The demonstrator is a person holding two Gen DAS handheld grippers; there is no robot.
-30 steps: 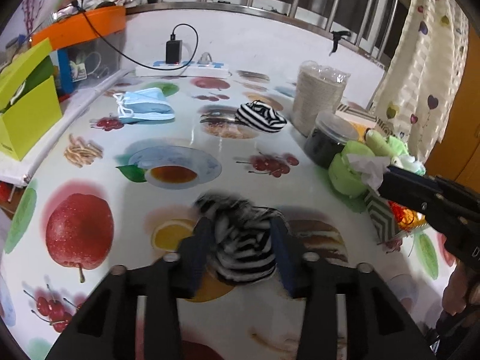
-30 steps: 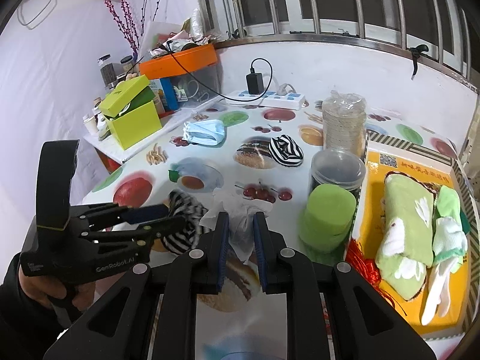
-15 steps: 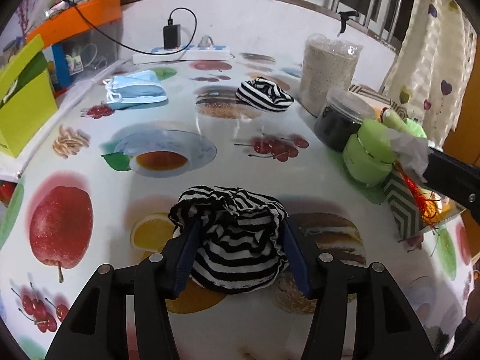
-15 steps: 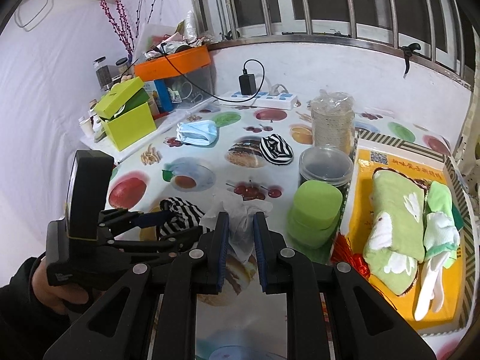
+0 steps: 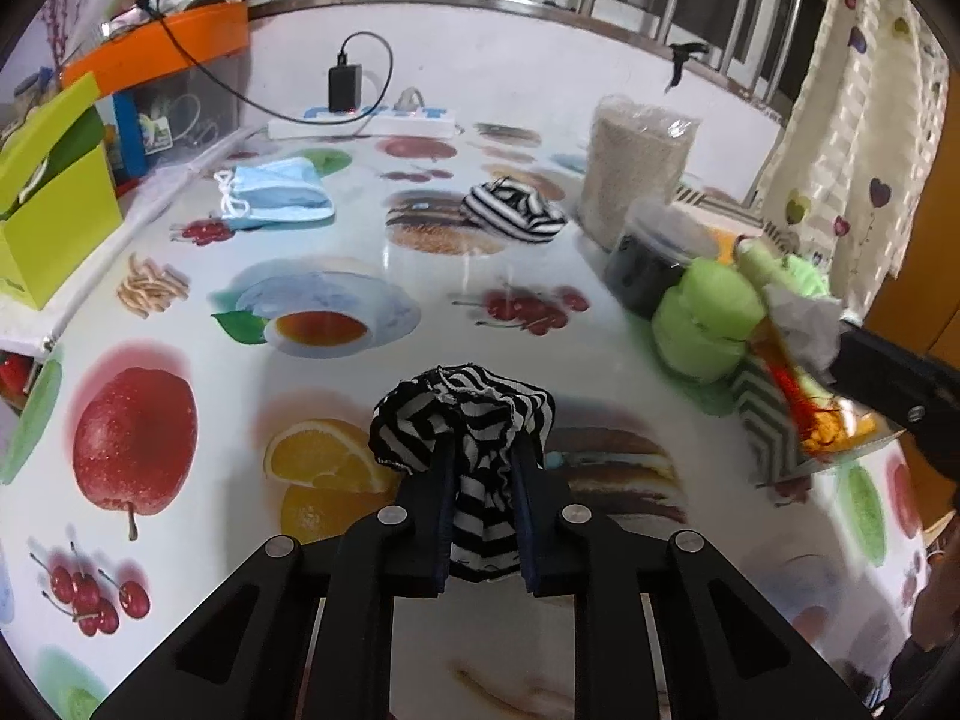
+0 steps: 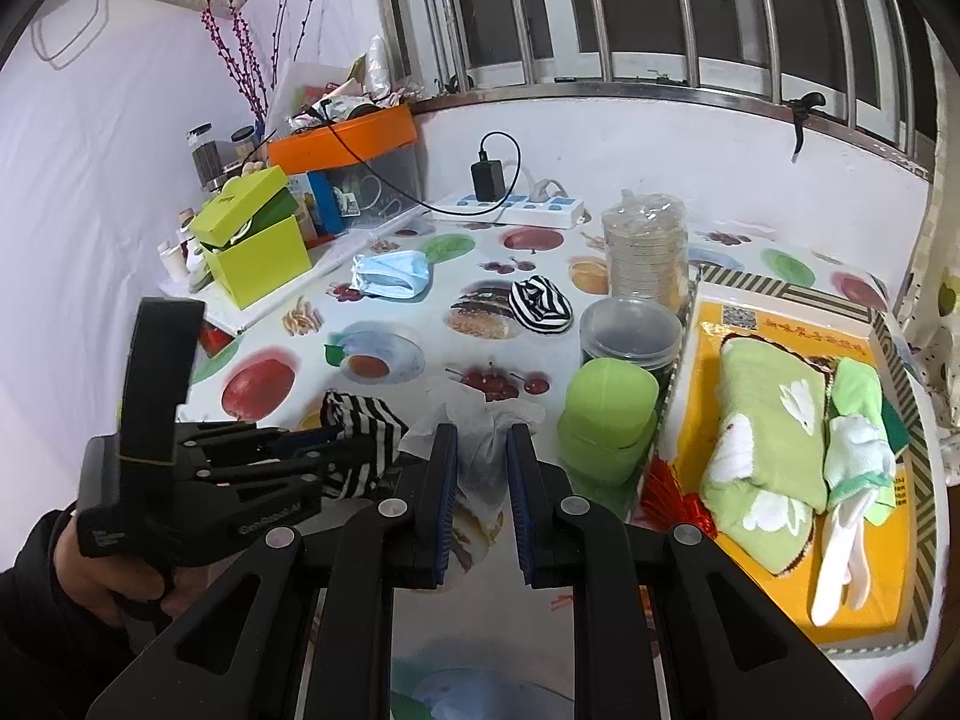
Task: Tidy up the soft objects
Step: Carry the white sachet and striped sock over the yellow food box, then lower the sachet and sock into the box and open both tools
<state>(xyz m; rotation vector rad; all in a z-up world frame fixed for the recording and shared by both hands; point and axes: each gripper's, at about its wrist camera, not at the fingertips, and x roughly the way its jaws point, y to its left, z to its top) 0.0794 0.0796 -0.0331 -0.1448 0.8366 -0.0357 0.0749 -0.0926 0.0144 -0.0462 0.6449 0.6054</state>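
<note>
Left gripper [image 5: 483, 468] is closing: half a second ago its fingers stood wide either side of the striped sock [image 5: 462, 414], now they pinch it narrow, the cloth bunched up between the pads and bulging over the tips. Sock is at the near middle of the tabletop [image 5: 420, 228], over the orange-slice print; can't tell if it's lifted clear. Reads as grasp just made, lift and carry next, probably to the tray [image 6: 900, 324] on the right where green socks [image 6: 774, 420] already lie folded. Right gripper [image 6: 483, 456] unchanged, fingers narrow, holding a crumpled white tissue [image 6: 474, 426], so that hand is busy. A second striped sock [image 5: 513, 210] sits far middle, untouched; looks like the mate, so pairing is likely still to do. Blue mask [image 5: 276, 186] lies far left, also loose. Surface is a glossy fruit-print cloth, slick, soft things should slide off it easily. Room: white wall, barred window behind, power strip [image 5: 360, 120] with charger at the far edge, green box [image 5: 48, 204] and orange-lidded bin [image 5: 156, 48] far left, green tub [image 5: 702, 324] and dark jar [image 5: 648, 264] right, curtain far right.
</note>
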